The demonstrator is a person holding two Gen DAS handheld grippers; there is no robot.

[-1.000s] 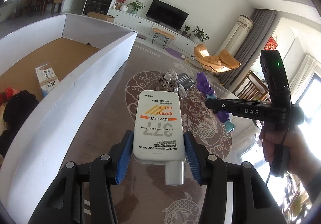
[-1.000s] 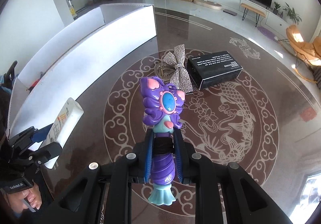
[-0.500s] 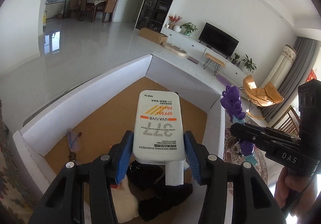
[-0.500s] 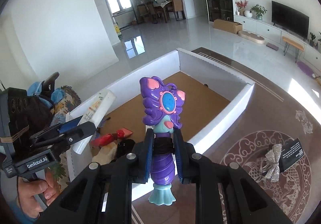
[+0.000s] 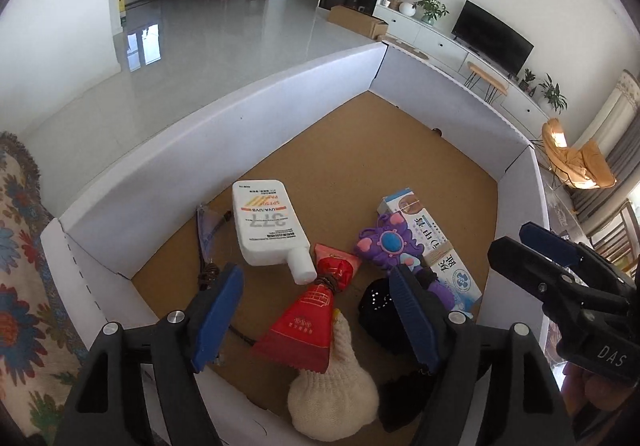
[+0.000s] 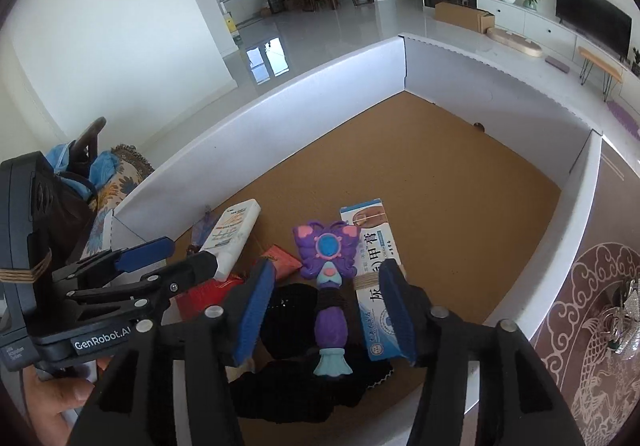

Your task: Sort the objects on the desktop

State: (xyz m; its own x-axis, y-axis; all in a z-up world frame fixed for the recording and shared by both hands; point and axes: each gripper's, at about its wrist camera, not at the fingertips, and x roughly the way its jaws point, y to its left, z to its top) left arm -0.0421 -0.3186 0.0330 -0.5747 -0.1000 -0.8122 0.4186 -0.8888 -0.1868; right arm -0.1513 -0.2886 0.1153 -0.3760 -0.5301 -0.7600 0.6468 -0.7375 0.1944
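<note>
A white sunscreen bottle [image 5: 266, 226] lies on the cork floor of a white-walled box [image 5: 248, 126]; it also shows in the right wrist view [image 6: 234, 236]. A purple butterfly toy [image 6: 326, 266] lies beside it on black cloth, seen in the left wrist view too [image 5: 386, 250]. My left gripper [image 5: 316, 318] is open and empty above the box's near end. My right gripper [image 6: 324, 310] is open and empty above the purple toy.
In the box lie a blue and white carton [image 5: 436, 246], a red pouch [image 5: 312, 310], a cream knitted item [image 5: 332, 390], black cloth [image 6: 288, 310] and clear glasses [image 5: 206, 230]. A patterned table with a silver bow [image 6: 630, 310] lies right of the box.
Both grippers moved from the patterned table to over the box and opened. The sunscreen bottle and the purple toy left the jaws and now lie in the box.
</note>
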